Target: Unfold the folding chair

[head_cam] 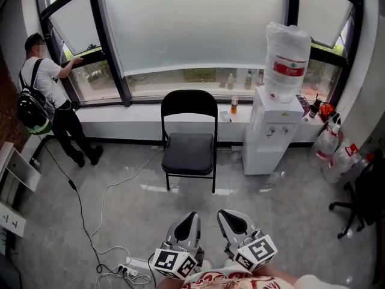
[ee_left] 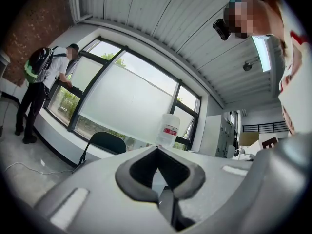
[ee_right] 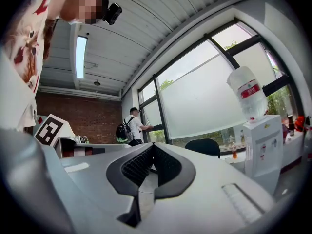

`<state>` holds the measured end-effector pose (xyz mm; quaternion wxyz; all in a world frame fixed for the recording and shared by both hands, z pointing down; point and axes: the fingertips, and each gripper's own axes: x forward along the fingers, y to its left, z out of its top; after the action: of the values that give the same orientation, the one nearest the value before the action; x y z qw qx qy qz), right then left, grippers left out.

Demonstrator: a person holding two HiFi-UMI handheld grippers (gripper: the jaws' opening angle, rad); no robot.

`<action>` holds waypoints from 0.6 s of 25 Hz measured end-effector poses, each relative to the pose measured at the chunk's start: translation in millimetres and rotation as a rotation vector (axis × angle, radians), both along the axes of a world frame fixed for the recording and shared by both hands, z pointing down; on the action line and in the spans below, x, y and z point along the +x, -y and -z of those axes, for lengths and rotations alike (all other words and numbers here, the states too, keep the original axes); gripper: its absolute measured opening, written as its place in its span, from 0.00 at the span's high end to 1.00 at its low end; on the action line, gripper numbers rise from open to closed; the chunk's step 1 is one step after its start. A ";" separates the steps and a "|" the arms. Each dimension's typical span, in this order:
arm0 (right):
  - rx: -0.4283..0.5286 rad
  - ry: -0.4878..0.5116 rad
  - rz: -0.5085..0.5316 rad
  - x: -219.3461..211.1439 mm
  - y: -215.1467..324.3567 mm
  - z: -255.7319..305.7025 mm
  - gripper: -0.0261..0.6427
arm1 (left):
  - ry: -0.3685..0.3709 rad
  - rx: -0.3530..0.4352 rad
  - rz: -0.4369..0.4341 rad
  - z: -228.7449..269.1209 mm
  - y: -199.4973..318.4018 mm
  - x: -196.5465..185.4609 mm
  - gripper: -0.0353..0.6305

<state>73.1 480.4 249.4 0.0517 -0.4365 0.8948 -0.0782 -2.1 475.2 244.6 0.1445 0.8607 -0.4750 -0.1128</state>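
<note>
A black folding chair (head_cam: 189,152) stands opened on the grey floor in front of the window, seat down and backrest upright. It also shows small in the left gripper view (ee_left: 108,143) and in the right gripper view (ee_right: 204,146). My left gripper (head_cam: 191,217) and right gripper (head_cam: 226,215) sit side by side at the bottom of the head view, well short of the chair. Both point toward it. Each is shut with nothing between its jaws, as seen in the left gripper (ee_left: 157,149) and right gripper (ee_right: 152,146) views.
A white water dispenser (head_cam: 269,134) with a large bottle (head_cam: 287,62) stands right of the chair. A person with a backpack (head_cam: 48,95) stands at the window on the left. A power strip with cables (head_cam: 129,265) lies on the floor. Bags (head_cam: 337,152) and an office chair (head_cam: 361,203) are at right.
</note>
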 end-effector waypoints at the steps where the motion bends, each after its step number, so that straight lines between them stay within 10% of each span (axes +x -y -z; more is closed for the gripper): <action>1: -0.005 -0.004 0.010 -3.2 -1.6 2.2 0.93 | 0.002 0.012 0.004 4.7 -2.1 -1.1 0.95; 15: 0.020 -0.022 0.044 8.0 -10.2 12.0 0.93 | 0.007 0.014 0.034 9.5 -11.2 8.5 0.95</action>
<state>81.1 490.6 237.4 0.0442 -0.4169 0.9055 -0.0656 6.4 486.4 235.1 0.1348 0.8538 -0.4893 -0.1159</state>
